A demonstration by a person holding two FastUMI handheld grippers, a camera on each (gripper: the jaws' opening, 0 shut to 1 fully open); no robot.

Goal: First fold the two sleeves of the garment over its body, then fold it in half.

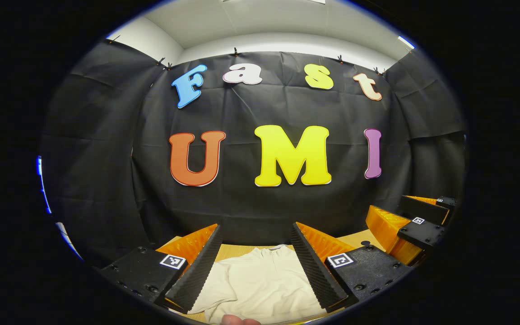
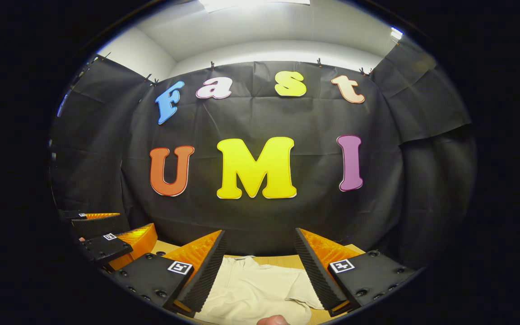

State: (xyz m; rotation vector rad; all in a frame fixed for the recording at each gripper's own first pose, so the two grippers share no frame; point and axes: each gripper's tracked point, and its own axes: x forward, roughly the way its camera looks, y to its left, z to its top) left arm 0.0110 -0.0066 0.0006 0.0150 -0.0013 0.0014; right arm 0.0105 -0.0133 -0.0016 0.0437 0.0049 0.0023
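Garment (image 1: 260, 282) flat on table (image 1: 237, 251), below open left gripper (image 1: 256, 266)

The left claw (image 1: 257, 266) is held level, pointing forward, its two fingers spread wide apart with nothing between them. The right claw (image 2: 260, 271) sits the same way, fingers parted and gripping nothing. In each view the other claw shows off to the side, near and level.

Bright ceiling light (image 2: 251, 3) glaring overhead, sharp focus, strong fisheye bending at edges, dim lower rim
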